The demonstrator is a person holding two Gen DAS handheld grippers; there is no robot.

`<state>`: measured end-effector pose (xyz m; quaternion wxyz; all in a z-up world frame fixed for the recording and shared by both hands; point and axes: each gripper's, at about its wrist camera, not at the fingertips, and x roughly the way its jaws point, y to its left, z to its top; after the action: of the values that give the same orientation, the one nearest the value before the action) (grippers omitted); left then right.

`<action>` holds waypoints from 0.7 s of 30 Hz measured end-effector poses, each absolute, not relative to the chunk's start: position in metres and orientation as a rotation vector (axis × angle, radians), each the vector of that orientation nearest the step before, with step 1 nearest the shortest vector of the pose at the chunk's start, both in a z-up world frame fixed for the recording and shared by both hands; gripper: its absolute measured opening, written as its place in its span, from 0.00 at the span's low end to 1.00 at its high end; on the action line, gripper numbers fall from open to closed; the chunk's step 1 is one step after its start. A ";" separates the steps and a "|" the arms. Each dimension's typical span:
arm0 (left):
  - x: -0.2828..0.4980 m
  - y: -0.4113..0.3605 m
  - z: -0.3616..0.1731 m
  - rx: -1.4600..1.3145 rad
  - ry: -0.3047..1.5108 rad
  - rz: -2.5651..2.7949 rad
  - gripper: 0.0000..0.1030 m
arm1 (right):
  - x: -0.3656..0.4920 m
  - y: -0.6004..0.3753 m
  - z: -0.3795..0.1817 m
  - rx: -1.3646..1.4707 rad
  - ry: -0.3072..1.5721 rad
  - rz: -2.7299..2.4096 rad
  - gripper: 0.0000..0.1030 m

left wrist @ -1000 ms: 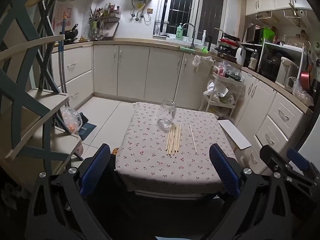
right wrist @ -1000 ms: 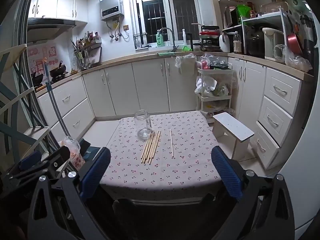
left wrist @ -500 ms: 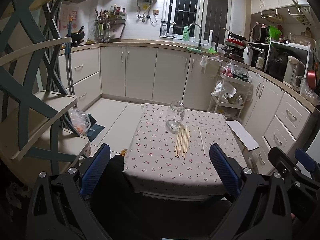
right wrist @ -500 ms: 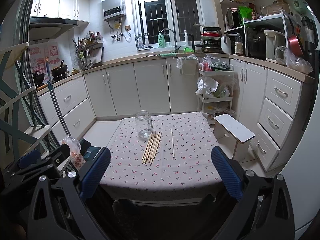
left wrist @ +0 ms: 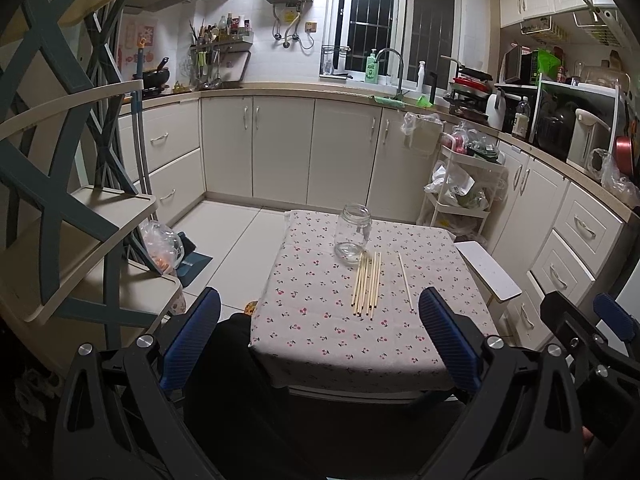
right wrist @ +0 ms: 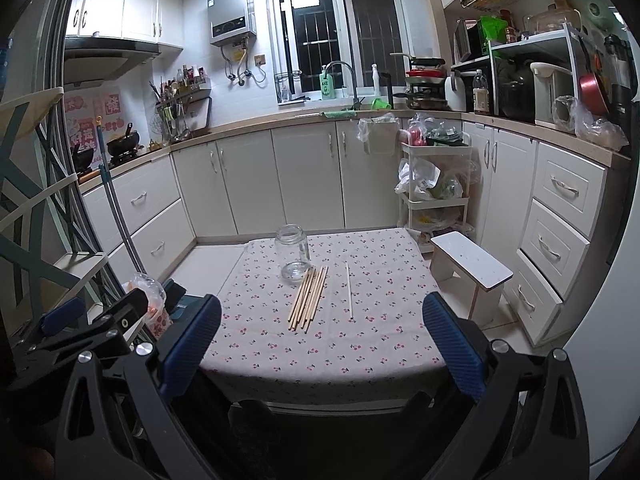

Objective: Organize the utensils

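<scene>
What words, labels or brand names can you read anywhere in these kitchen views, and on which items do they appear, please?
"AXE": on the green dish soap bottle beside the faucet, legible in the left wrist view only.
Pink wall posters: large characters, too blurred to read.
Water heater: no legible marking.
Spice bottles on the wall rack: labels too small.
Glass jar, chopsticks and tablecloth: no text.

A home kitchen (white cabinets, sink tap, wok).
</scene>
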<state>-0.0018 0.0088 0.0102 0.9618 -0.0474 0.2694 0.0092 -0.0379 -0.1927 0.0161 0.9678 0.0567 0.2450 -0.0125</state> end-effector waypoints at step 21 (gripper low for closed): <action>-0.002 0.008 0.010 -0.093 0.542 0.020 0.93 | -0.043 -0.191 0.018 0.119 0.485 -0.022 0.94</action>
<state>-0.0025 0.0084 0.0103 0.9624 -0.0460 0.2677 0.0099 -0.0431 -0.1912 0.0177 0.9690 0.0586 0.2400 -0.0109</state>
